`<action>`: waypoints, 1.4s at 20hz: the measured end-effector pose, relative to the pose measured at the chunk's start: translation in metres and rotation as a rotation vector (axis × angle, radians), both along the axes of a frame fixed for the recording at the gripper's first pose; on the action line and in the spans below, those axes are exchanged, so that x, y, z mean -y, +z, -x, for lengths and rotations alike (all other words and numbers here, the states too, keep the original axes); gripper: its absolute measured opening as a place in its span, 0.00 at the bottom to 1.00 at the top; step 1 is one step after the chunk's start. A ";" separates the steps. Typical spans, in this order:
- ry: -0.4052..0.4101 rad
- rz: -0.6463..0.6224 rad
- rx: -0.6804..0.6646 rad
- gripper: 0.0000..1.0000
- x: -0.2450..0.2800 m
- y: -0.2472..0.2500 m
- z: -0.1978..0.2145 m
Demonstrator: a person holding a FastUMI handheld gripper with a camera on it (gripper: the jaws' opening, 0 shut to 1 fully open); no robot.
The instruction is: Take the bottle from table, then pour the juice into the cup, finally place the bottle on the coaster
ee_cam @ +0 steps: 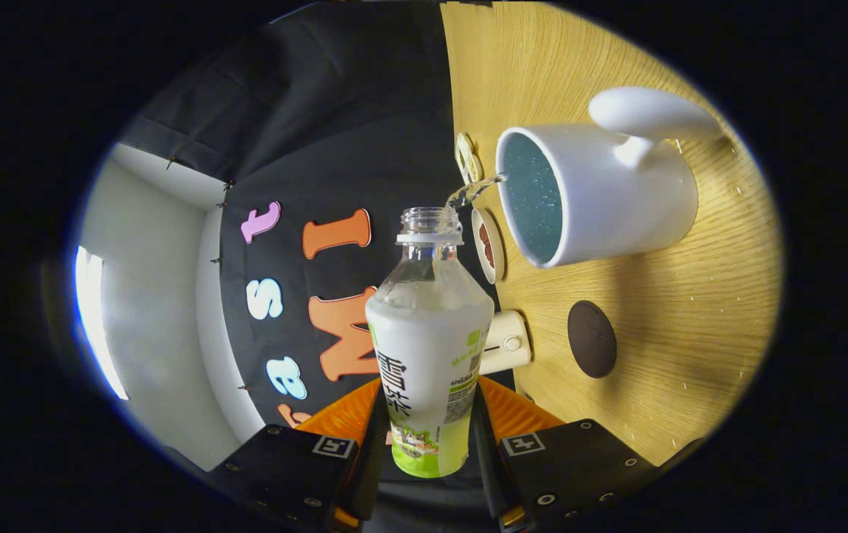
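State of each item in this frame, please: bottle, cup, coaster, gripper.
bottle: uncapped, tipped toward the cup, liquid streaming from its mouth.
cup: on the table, receiving the stream.
coaster: bare, nothing on it.
hand-held gripper: shut on the bottle, both fingers pressing its sides.

The lower part of the bottle [429, 348] is hidden between the two fingers of the gripper [429, 444], which press on its sides; its bottom end cannot be seen clearly. Behind the bottle, in the centre of the frame, a small white box [506, 342] is half covered. Two small round things [488, 244] near the cup [601, 192] are seen edge-on and too small to tell. The label's small print is unreadable.
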State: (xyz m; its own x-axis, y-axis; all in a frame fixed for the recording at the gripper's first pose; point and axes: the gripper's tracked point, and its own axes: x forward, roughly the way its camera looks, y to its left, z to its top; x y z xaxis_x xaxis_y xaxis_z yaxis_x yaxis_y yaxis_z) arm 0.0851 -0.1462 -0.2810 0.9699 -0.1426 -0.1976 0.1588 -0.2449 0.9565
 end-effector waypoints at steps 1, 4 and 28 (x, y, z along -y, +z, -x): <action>-0.002 -0.002 -0.001 0.57 0.001 -0.001 0.001; -0.013 -0.022 0.008 0.57 0.004 0.000 0.003; -0.088 -0.171 0.053 0.57 0.011 0.019 -0.001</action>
